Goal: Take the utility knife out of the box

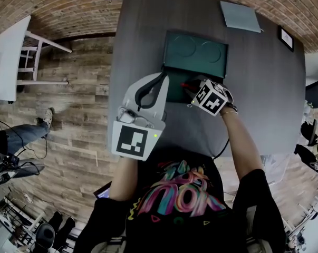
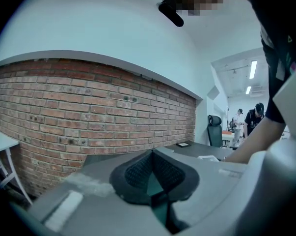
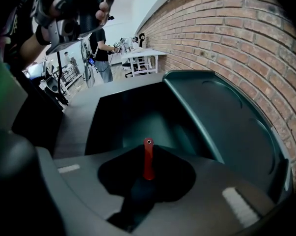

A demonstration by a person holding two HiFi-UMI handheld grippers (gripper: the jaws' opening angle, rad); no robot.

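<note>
Right gripper (image 1: 194,90), seen from my head, reaches down into the open green box (image 1: 196,50) on the grey table (image 1: 259,83). A sliver of the red utility knife (image 1: 186,84) shows at its tips, inside the box near the front edge. My left gripper (image 1: 162,78) hangs just beside the box's left front corner, so the right hand is plainly the nearer one.

From the left gripper view, my left gripper (image 2: 153,156) points about level over the table towards a brick wall (image 2: 89,107). Its pads meet at the tips with nothing between them, and no knife shows there.

From the right gripper view, my right gripper (image 3: 148,167) is narrowed onto the utility knife (image 3: 148,157). The pads clamp its red end, which runs straight ahead along the gripper's line and finishes in a small hole. It sits over the dark hollow of the box (image 3: 138,117), with the lid (image 3: 221,117) standing open to the right. I judge the way out to be up and back towards me, clear of that lid.

I can read no brand or writing on knife or box. The cubes (image 1: 131,139) carry only black-and-white square markers.
</note>
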